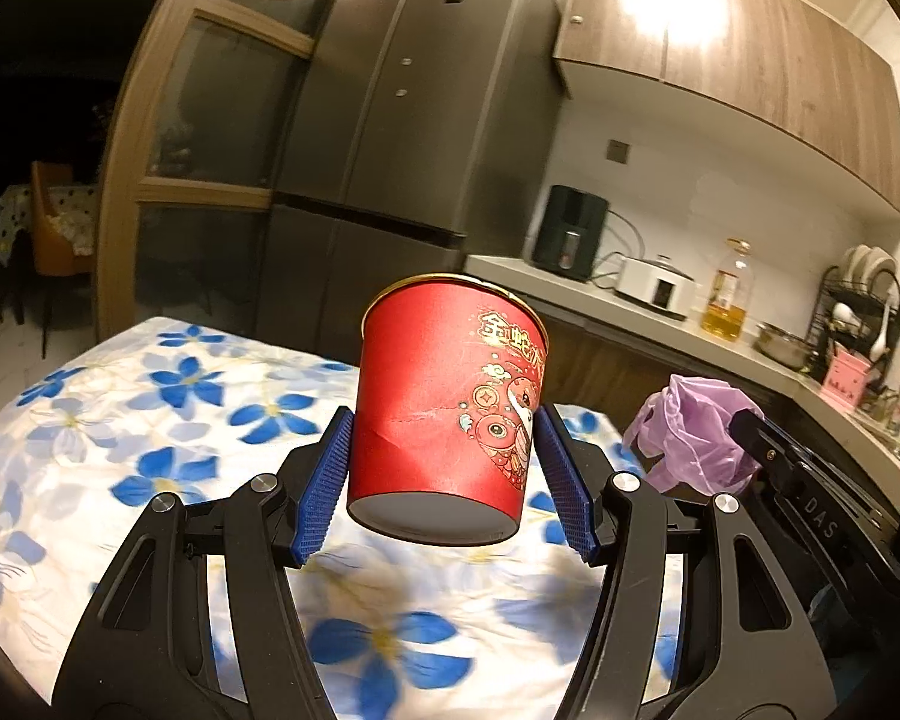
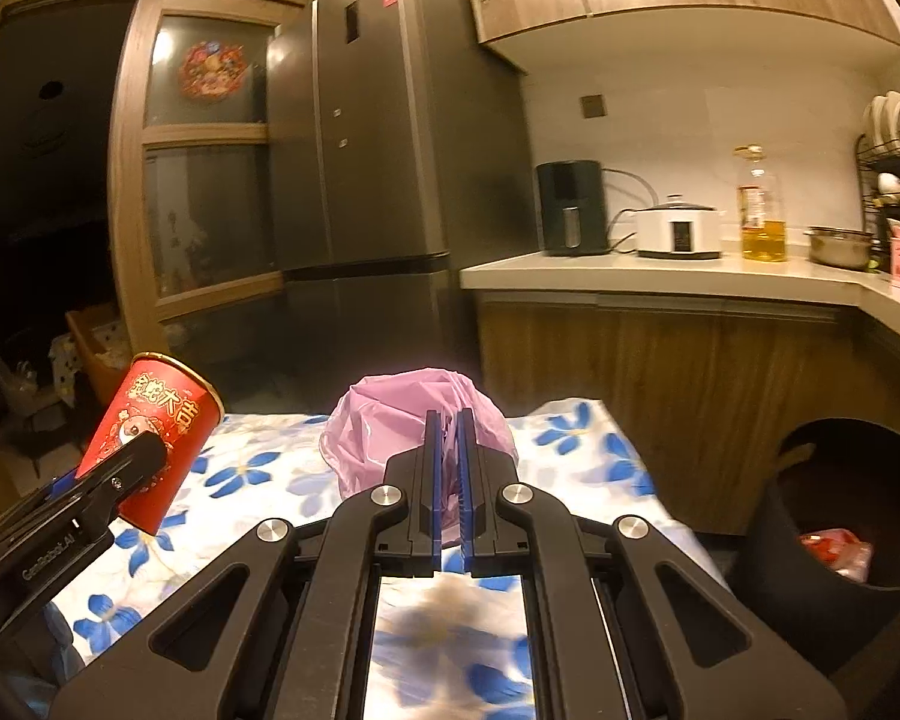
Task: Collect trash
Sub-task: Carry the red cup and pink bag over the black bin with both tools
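Trash in both your grippers: left gripper [image 1: 444, 474] clamps the red paper cup [image 1: 450, 408], right gripper [image 2: 449, 480] pinches the purple bag [image 2: 402, 414], above the floral tablecloth [image 1: 150, 420]. Only your right view shows the black bin [image 2: 834, 540] beside the kitchen counter [image 2: 660, 276].

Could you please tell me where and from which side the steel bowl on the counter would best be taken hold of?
Probably the steel bowl is best taken by its rim, from above, one finger inside and one outside. It sits upright and open on the counter, and its body looks too wide to span. The oil bottle stands close on one side and the dish rack on the other, so a sideways approach is cramped.
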The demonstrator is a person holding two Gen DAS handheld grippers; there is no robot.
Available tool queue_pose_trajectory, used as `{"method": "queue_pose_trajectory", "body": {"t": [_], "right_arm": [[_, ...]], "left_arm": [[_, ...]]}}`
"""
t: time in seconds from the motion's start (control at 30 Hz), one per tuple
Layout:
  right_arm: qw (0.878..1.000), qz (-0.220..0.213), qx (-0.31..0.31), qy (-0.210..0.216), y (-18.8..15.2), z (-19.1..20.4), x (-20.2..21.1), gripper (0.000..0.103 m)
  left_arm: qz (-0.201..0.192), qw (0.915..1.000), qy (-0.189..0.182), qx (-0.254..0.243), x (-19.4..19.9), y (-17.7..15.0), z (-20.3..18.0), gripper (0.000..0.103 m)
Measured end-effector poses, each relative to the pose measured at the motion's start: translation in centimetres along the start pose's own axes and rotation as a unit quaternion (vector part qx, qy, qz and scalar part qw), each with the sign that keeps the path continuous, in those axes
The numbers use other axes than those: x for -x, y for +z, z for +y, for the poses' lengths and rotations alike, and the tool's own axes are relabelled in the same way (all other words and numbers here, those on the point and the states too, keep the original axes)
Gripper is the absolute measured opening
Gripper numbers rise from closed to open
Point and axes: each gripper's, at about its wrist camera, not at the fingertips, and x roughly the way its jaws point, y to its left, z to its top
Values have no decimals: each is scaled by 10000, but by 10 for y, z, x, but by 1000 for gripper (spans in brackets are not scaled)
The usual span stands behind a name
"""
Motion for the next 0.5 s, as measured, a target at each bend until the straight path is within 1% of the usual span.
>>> {"method": "queue_pose_trajectory", "body": {"t": [0.27,0.4,0.5], "right_arm": [[9981,-224,-203,-544,6,-59,35,5],[9953,-309,-342,-850,6,-88,48,5],[9927,-352,-423,-1075,5,-108,55,5]], "left_arm": [[18,9985,-490,-240,-3,-8,-60,60],[48,9962,-794,-362,-8,-11,-93,60],[107,9927,-1125,-418,-14,-14,-120,60]]}}
